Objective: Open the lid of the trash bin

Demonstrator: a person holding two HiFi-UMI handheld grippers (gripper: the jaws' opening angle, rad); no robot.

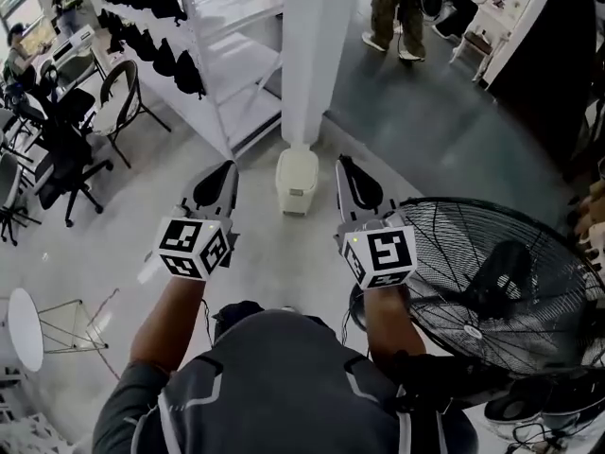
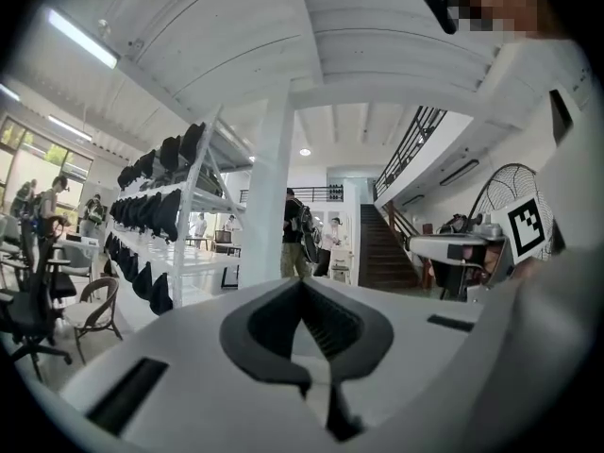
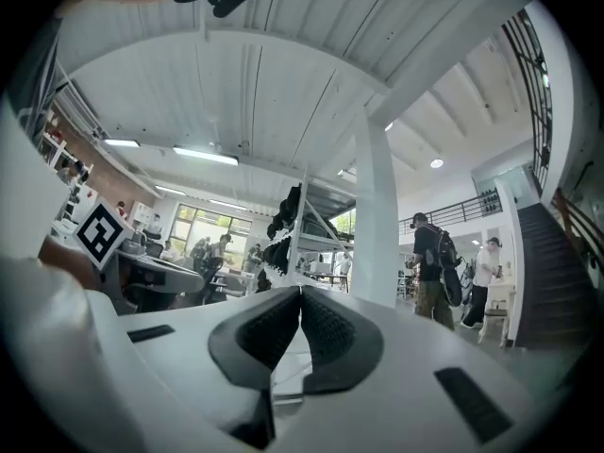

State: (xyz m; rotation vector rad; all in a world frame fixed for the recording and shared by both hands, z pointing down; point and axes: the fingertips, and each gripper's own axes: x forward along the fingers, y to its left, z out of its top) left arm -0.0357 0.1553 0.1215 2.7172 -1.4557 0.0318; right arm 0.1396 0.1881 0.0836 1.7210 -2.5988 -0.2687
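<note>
A person is standing on a smooth grey concrete floor (image 1: 284,253) in a large open workroom, looking steeply down. The trash bin (image 1: 296,199), a small cream-white one, is sitting on that floor right at the foot of a white square pillar (image 1: 317,55), and its lid (image 1: 298,165) is lying shut on top. The left gripper (image 1: 226,170) and the right gripper (image 1: 345,166) are hanging either side of the bin, neither touching it. In its own view, each gripper is showing its dark padded jaws pressed together at the tips with nothing between them; both views are looking level across the room. The cube with square markers (image 1: 194,247) is riding on the left gripper and its twin (image 1: 381,256) on the right. A white shelving rack (image 1: 236,74) carrying rows of black items is running along the left of the pillar, with black office chairs (image 1: 61,154) beyond it. A big black caged floor fan (image 1: 492,282) is standing at the person's right. Other people (image 1: 395,12) are standing farther off, and a staircase (image 2: 382,253) is rising at the back of the room.
</note>
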